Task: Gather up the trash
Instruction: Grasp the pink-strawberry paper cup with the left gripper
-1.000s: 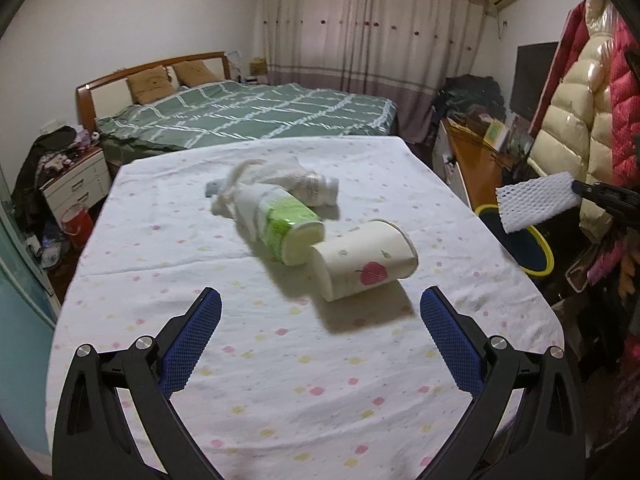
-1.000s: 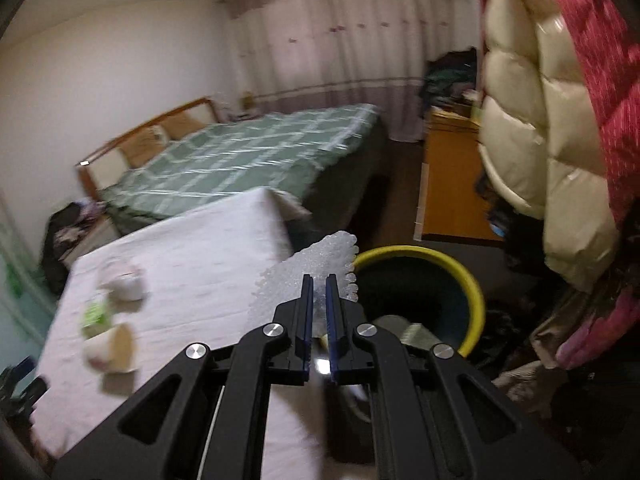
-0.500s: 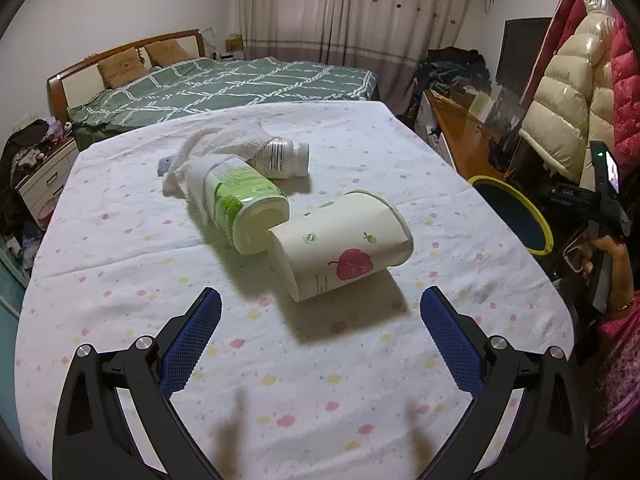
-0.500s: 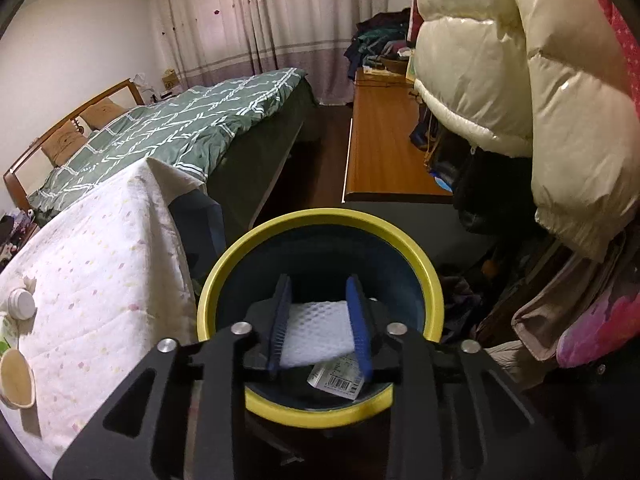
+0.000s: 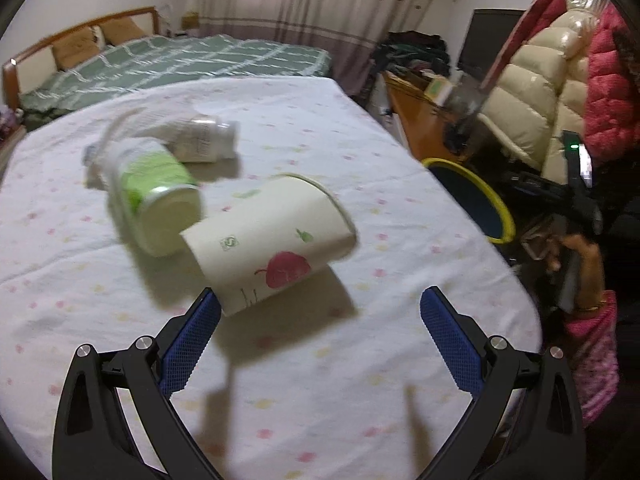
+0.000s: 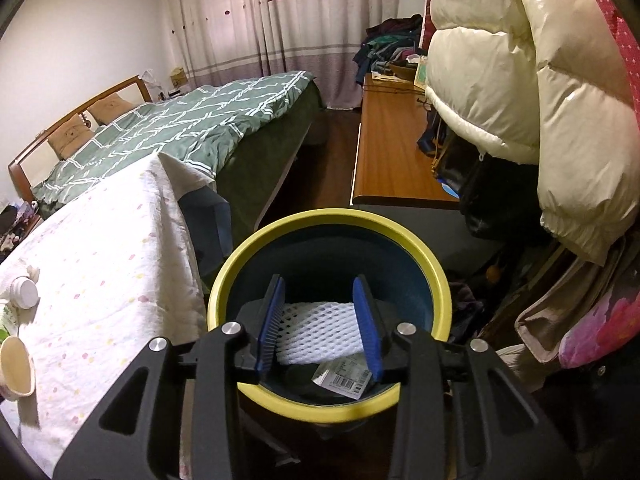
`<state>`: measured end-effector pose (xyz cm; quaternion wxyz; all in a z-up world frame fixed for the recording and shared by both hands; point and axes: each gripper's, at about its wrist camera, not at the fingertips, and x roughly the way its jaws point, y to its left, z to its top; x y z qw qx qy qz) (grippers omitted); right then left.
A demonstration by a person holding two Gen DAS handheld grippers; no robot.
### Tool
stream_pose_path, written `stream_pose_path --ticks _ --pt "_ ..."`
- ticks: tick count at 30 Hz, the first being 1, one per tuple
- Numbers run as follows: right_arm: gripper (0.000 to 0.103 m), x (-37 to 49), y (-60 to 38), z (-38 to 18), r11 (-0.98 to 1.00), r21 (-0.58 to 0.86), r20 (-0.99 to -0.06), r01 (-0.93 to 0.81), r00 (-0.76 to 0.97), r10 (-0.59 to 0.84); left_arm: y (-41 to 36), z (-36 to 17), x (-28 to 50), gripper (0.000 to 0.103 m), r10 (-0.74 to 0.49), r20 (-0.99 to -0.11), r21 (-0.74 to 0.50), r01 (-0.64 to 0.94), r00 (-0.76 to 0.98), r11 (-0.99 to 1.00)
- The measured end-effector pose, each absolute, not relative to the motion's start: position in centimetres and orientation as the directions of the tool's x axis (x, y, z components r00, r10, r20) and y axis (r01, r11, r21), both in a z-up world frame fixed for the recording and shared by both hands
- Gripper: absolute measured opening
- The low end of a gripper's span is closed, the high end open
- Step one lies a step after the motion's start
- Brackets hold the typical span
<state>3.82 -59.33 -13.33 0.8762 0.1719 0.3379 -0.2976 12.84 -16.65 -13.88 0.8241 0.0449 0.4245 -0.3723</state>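
Leftmost on the dotted tablecloth (image 5: 280, 380), a green-labelled bottle (image 5: 154, 196) lies on its side, a white bottle (image 5: 202, 142) just beyond it and crumpled tissue (image 5: 116, 132) at their far left. Right of them a paper cup (image 5: 272, 240) lies tipped, its base near the left gripper (image 5: 320, 320), whose blue pads gape wide with nothing between them. Further right, off the table edge, stands the yellow-rimmed bin (image 6: 332, 410). Over its mouth the right gripper (image 6: 319, 332) hangs parted, white foam netting (image 6: 320, 334) lying inside beside a barcode receipt (image 6: 344, 378). Padded coats (image 6: 520, 80) crowd the far right.
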Motion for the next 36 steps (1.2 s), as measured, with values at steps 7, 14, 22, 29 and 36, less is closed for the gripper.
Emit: stream_pose_path --ticks 7,14,22,29,36 --pt "0.038 3.5 -59.2 -13.2 0.77 0.113 -0.691 0.628 0.607 -0.393 -18.6 -12.0 10.1 0.098 -0.7 -0.69 -0.375 0.734 0.187 0.566" --pt "0.04 3.4 -59.2 -13.2 0.773 0.12 -0.69 0.623 0.612 -0.386 -17.5 -9.5 10.4 0.098 -0.645 -0.729 -0.337 0.7 0.23 0.63" --pt "0.04 3.5 -58.9 -13.2 0.785 0.125 -0.695 0.606 0.618 -0.367 -19.2 -11.8 15.1 0.098 -0.577 -0.802 -0.409 0.562 0.153 0.718" --pt "0.042 3.5 -59.4 -13.8 0.782 0.132 -0.708 0.609 0.61 -0.355 -22.3 -12.1 15.8 0.098 -0.473 -0.855 -0.285 0.569 0.213 0.772" --pt "0.042 3.7 -59.7 -14.5 0.785 0.152 -0.719 0.6 0.612 -0.329 -24.3 -13.3 16.9 0.098 -0.346 -0.907 -0.16 0.567 0.238 0.808"
